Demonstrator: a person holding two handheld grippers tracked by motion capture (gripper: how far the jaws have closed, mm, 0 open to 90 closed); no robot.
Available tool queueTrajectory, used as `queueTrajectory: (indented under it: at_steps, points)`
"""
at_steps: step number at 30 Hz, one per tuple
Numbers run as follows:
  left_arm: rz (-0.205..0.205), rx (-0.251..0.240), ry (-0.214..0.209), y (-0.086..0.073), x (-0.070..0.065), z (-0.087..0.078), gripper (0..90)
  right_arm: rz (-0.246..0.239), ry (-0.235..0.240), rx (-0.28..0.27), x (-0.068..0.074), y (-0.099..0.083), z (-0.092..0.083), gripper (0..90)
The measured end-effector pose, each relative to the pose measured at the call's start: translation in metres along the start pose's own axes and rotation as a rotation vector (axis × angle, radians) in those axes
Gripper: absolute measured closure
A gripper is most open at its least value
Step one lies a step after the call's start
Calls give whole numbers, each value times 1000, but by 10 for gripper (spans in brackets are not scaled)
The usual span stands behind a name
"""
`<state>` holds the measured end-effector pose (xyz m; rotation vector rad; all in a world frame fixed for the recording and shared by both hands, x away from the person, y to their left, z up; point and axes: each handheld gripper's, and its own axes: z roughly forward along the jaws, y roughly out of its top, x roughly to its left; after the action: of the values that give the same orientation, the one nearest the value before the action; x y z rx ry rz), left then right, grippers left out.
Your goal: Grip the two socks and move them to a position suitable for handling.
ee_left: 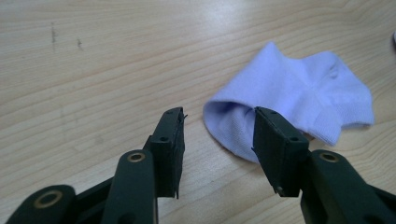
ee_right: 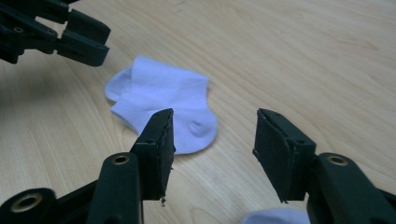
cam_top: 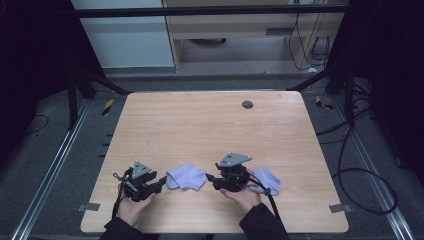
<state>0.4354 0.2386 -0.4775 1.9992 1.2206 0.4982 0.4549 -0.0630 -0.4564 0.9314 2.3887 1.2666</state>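
A light wooden table (cam_top: 210, 125) fills the middle of the scene, with a small dark round disc (cam_top: 247, 104) set into it near the far edge. At its near edge a person's two hands come in, each holding a black gripper. The right gripper (cam_top: 210, 178) sits right of centre, its jaws standing apart with nothing between them, pointing left at the pale lilac sock (cam_top: 186, 177) that lies flat between the two tools. The left gripper (cam_top: 162, 180) lies at the near left, pointing right; its jaws are apart too, its tip just beside the sock's left end, with one jaw level with the open cuff. A second sock (cam_top: 268, 180) of the same colour lies just right of the right gripper.
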Motion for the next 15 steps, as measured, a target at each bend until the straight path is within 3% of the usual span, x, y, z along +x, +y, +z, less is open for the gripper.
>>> queueTrajectory:
  at_steps: [7, 15]
  points:
    - [22, 24, -16, -1, -9, 7, 566, -50, 40, 59, 14, -4, 21, 545]
    - [50, 65, -15, -2, -15, 19, 610, -72, 81, 109, 28, -11, 42, 595]
